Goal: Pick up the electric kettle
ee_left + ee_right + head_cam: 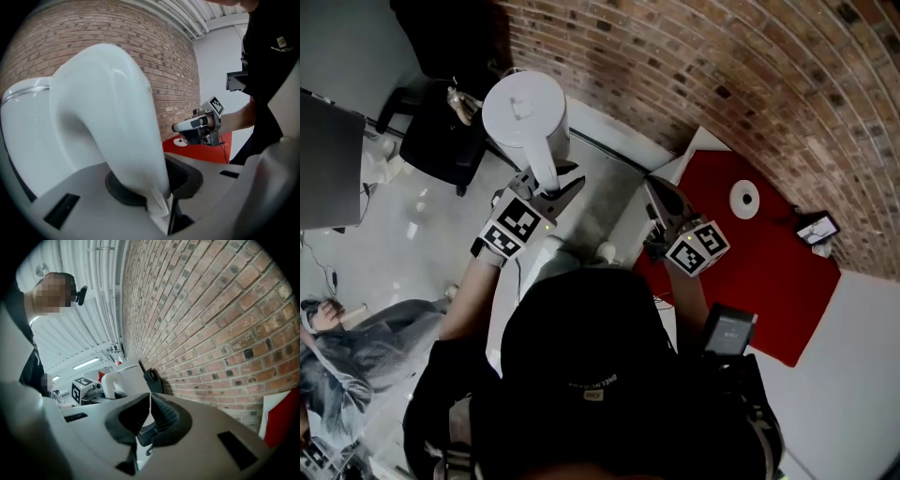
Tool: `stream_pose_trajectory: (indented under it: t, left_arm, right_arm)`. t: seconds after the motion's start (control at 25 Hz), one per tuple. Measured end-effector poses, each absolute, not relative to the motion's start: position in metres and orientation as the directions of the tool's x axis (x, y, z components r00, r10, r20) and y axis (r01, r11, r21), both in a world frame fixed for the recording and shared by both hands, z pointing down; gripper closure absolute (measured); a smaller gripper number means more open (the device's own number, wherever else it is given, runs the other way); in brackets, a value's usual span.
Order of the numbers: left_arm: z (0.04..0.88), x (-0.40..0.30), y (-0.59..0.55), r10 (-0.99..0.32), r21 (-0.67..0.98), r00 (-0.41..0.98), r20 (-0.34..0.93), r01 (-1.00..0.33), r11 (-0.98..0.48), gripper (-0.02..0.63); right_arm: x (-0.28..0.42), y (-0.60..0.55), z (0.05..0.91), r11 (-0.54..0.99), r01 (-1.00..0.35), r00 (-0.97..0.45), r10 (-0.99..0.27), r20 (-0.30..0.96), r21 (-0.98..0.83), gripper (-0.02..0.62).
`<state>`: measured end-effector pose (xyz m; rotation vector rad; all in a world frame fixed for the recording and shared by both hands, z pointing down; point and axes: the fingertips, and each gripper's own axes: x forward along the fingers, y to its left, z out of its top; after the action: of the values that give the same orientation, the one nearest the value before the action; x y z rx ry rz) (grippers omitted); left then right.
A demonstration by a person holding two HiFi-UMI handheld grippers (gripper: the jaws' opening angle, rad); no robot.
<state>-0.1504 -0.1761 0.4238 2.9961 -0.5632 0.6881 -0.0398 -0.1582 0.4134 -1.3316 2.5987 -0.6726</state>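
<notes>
The white electric kettle hangs in the air over the grey floor, left of the table. My left gripper is shut on its curved handle. In the left gripper view the handle fills the picture and runs down between the pads, with the kettle body at the left. My right gripper is shut with nothing in it, held beside the corner of the red mat. In the right gripper view its pads meet, and the kettle shows beyond them.
A brick wall runs along the far side. On the red mat lie a small white disc and a small black device. A black chair stands to the left of the kettle. A seated person is at the lower left.
</notes>
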Motion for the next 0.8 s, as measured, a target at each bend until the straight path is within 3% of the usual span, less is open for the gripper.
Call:
stream_pose_trajectory:
  t: [0.8]
  left_arm:
    - [0.432, -0.235, -0.147, -0.508, -0.061, 0.748, 0.427, -0.537, -0.841, 0.515]
  right_arm:
    - [-0.124, -0.173, 0.412, 0.652, -0.637, -0.736, -0.673, 0.074, -0.411, 0.589]
